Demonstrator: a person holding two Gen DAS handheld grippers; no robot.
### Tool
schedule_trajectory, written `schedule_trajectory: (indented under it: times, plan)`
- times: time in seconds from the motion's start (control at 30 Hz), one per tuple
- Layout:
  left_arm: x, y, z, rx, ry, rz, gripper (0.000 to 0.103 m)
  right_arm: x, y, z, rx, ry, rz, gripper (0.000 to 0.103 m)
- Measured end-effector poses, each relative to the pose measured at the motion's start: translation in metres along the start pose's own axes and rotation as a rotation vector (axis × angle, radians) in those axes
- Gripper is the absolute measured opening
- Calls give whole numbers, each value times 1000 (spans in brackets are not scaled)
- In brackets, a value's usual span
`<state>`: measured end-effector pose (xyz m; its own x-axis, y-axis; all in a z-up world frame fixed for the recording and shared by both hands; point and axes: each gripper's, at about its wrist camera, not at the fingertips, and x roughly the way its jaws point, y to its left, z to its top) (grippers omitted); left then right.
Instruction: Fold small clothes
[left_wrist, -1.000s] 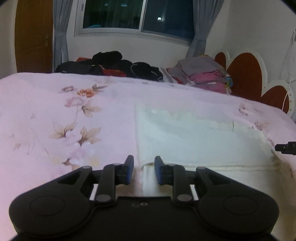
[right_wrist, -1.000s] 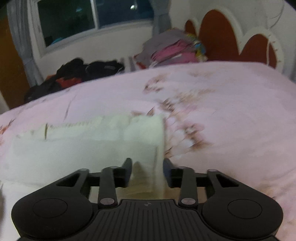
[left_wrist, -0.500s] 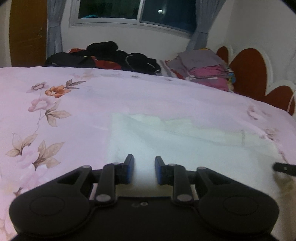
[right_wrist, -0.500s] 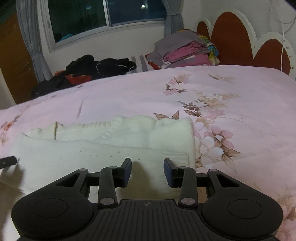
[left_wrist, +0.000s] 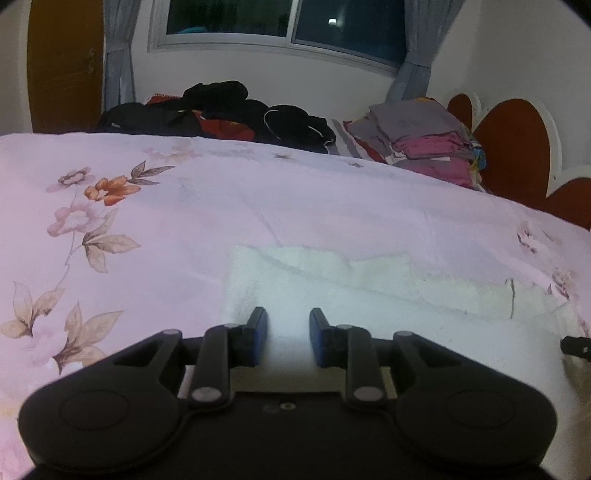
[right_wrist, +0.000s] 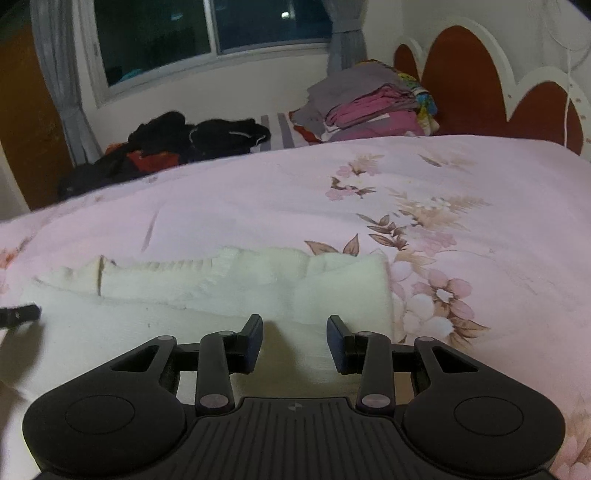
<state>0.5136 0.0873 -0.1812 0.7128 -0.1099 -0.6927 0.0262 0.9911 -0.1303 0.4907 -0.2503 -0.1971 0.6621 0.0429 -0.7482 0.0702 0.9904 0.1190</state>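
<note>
Left wrist view — one white garment (left_wrist: 369, 306), two clothes piles.

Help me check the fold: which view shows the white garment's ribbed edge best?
The right wrist view: the white garment lies with its ribbed edge sharp. The left wrist view shows the cloth washed out, ribbing unreadable.

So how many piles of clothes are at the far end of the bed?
2. A messy dark pile lies below the window, and a neater grey and pink stack sits beside the red headboard. More could be hidden behind them.
</note>
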Motion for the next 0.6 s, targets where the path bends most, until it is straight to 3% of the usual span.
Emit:
schedule_trajectory:
  times: [0.6]
  plan:
    - [-22, -3, 1, 4, 25, 10, 28, -23, 12, -10, 0, -1, 58, 38]
